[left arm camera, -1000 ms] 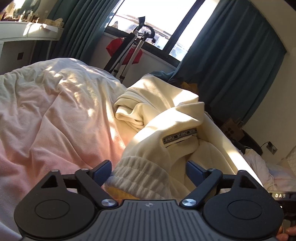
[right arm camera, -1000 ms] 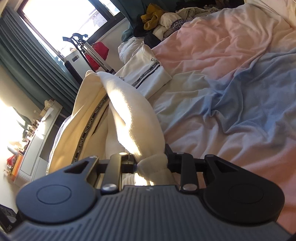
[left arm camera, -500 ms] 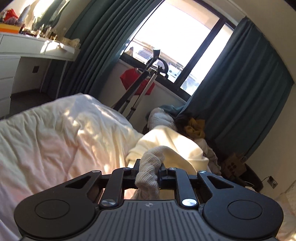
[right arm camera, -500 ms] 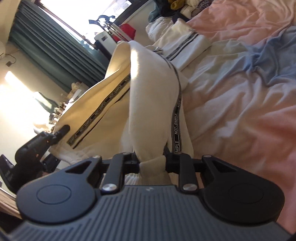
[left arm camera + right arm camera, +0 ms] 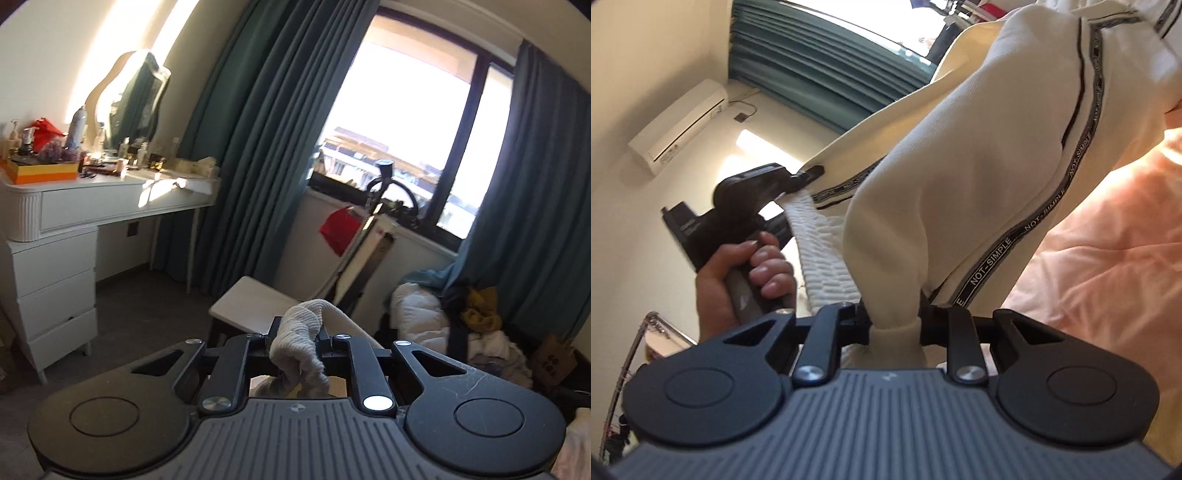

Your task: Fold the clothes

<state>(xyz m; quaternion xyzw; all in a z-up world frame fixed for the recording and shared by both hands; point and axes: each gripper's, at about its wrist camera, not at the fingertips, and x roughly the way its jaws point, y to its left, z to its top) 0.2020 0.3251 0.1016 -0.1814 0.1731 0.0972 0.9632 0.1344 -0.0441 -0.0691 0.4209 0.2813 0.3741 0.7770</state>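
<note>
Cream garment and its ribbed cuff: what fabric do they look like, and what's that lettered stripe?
Cream garment: looks like matte, thick cotton-type jersey or fleece; soft rounded folds, no sheen.
Ribbed cuff: chunky rib knit with raised ridges, pinched in the left hand-held gripper.
Lettered stripe: seemingly woven tape, black with white letters, flat along the seam.

Cream garment (image 5: 997, 155), black lettered stripe (image 5: 1034, 229)

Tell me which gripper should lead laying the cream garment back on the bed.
Probably right. The right gripper grips the cream garment just above the bed; the left gripper holds its ribbed hem facing the window.
</note>
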